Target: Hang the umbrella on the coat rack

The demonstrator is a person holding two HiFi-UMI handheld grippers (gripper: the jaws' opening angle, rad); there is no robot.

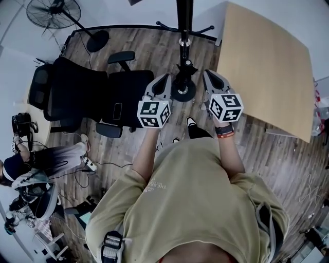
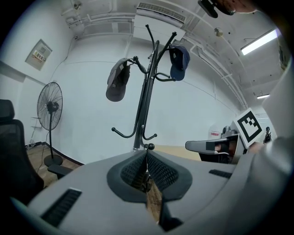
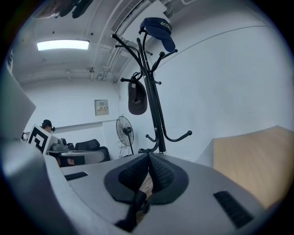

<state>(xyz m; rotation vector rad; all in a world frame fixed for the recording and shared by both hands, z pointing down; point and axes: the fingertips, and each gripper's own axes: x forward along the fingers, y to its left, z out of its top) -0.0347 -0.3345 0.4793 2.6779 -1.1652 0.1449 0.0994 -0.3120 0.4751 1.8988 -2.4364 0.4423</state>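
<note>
The black coat rack [image 1: 184, 31] stands straight ahead, its round base [image 1: 183, 91] on the wooden floor between my two grippers. A dark, short bundle that looks like the folded umbrella [image 1: 185, 67] hangs close to the pole just above the base; its attachment is hidden. My left gripper [image 1: 165, 78] is shut and empty, left of the base. My right gripper [image 1: 207, 74] is shut and empty on the other side. In the left gripper view the rack [image 2: 146, 92] carries a grey cap [image 2: 117, 80] and a blue cap [image 2: 179, 62].
A black office chair [image 1: 97, 97] stands left of the rack, a floor fan [image 1: 54, 13] behind it. A light wooden table [image 1: 267, 67] fills the right side. A person [image 1: 31, 164] sits at far left among cables.
</note>
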